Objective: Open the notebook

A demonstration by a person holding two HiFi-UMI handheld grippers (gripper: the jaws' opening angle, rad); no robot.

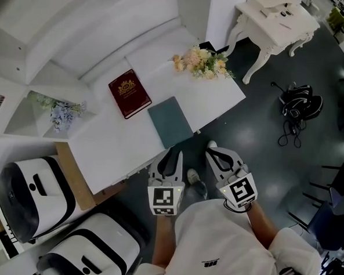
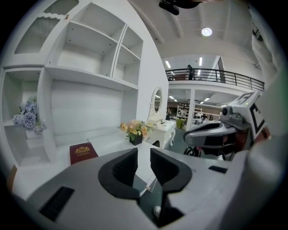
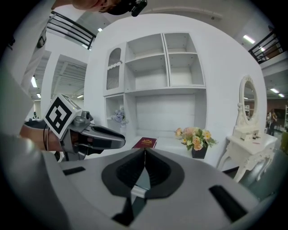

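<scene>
- A white desk (image 1: 119, 142) carries 3 things: a notebook (image 1: 170, 122), a red book (image 1: 129, 93) and a bunch of flowers (image 1: 202, 63).
- The notebook is dark teal, closed and flat. It lies at the desk's front edge, about halfway along it, with one short end at that edge.
- The red book has a gold emblem and is also closed. It lies further in on the desk, towards the back, apart from the notebook.
- The flowers stand at the desk's far back corner, well apart from both books.
- The left gripper (image 1: 173, 153) is held at the desk's front edge, its tips just by the notebook's near end. Its 2 jaws stand a little apart with nothing gripped; the teal cover shows below through the gap.
- The right gripper (image 1: 214, 154) is held off the desk, just past the front edge and beside the left one. Its 2 jaws are pressed together at the tips, with nothing between them.
- Shelves (image 1: 52, 106) behind the desk hold pale blue flowers (image 1: 60, 112).
- A small white table (image 1: 278, 18) stands past the desk's far corner, and a black bag (image 1: 301, 104) lies on the dark floor well away from the desk.
</scene>
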